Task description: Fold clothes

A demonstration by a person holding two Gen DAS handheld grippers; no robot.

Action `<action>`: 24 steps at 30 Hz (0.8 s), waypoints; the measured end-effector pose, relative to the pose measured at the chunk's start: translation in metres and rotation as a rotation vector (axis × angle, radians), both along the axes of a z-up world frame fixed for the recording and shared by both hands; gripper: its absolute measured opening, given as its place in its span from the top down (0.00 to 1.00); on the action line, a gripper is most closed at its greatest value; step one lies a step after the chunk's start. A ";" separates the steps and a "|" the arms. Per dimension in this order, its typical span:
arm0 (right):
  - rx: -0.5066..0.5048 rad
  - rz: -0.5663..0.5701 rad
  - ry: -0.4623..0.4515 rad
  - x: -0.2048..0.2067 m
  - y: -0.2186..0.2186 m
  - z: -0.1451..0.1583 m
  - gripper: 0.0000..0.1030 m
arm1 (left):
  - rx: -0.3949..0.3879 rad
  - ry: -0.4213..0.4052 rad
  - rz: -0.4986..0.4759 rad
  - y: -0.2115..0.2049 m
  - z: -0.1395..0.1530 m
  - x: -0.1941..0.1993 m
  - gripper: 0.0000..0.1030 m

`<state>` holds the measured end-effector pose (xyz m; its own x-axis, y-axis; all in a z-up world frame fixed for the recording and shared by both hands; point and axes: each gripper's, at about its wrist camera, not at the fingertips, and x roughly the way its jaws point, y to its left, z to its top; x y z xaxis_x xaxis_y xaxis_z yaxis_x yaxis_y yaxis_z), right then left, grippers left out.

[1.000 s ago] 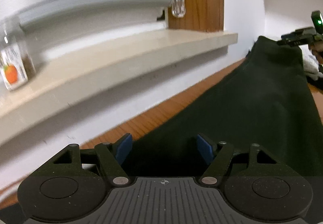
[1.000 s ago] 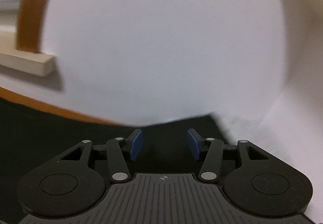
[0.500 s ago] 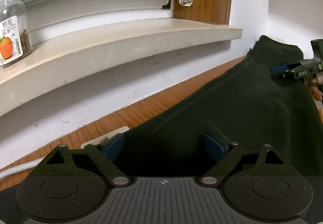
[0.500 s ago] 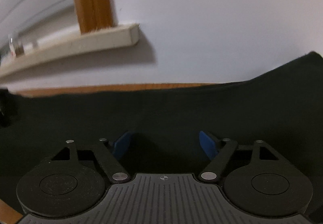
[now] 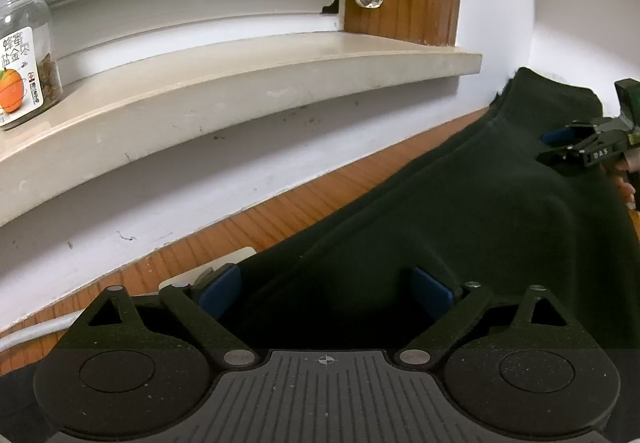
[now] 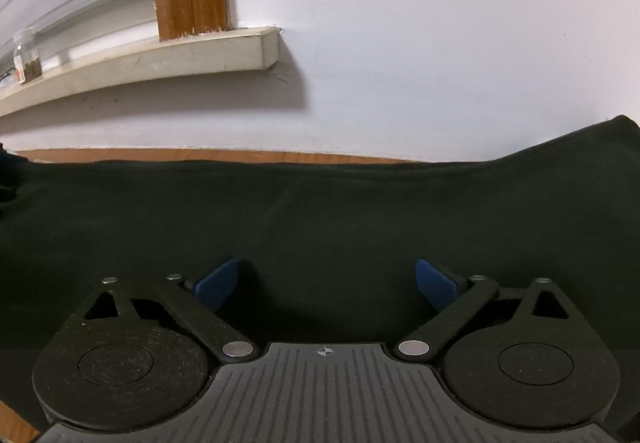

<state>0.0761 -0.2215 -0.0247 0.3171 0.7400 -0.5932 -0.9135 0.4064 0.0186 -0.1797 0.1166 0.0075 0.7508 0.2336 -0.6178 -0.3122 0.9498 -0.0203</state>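
Note:
A dark green garment lies spread along the wooden table under the window sill. My left gripper hovers low over its near end, jaws opening wide, with cloth below but nothing pinched between the blue pads. In the right wrist view the same garment fills the lower half. My right gripper sits just above it, jaws opening, pads apart and free of the cloth. The right gripper also shows far right in the left wrist view, over the garment's far end, with a hand behind it.
A beige window sill juts out over the table's back edge, bearing a glass jar with an orange label. A white cable and a small white block lie by my left gripper. The white wall stands close behind.
Both grippers' jaws have spread wider. The right gripper dropped from facing the wall down to the garment, letting the cloth settle. The left view has steadied in place.

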 end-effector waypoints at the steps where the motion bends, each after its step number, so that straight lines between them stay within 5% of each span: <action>1: -0.002 -0.002 -0.002 0.000 0.000 0.000 0.05 | 0.007 0.000 0.000 -0.001 0.000 0.000 0.05; 10: -0.012 -0.017 0.001 0.002 0.002 -0.001 0.01 | 0.027 -0.033 0.020 -0.003 0.003 -0.008 0.01; 12: -0.011 -0.018 0.005 0.003 0.002 -0.001 0.00 | 0.005 -0.039 0.034 0.002 0.009 -0.024 0.25; 16: -0.013 -0.021 -0.002 0.003 0.003 -0.001 0.00 | 0.004 -0.075 0.095 0.015 0.028 -0.078 0.26; 17: -0.013 -0.021 -0.003 0.003 0.003 -0.001 0.00 | 0.008 -0.063 0.100 0.018 0.030 -0.089 0.39; 18: -0.013 -0.022 -0.004 0.003 0.003 -0.001 0.00 | 0.009 -0.047 0.104 0.022 0.031 -0.099 0.66; 19: -0.013 -0.022 -0.004 0.003 0.003 -0.001 0.00 | 0.002 -0.022 0.101 0.026 0.031 -0.107 0.74; 24: -0.014 -0.022 -0.005 0.001 0.002 0.000 0.00 | 0.056 -0.010 0.150 0.036 0.035 -0.133 0.73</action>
<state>0.0775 -0.2195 -0.0248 0.3362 0.7245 -0.6017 -0.9043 0.4269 0.0088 -0.3132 0.1530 0.0429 0.7109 0.3776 -0.5933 -0.4506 0.8923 0.0280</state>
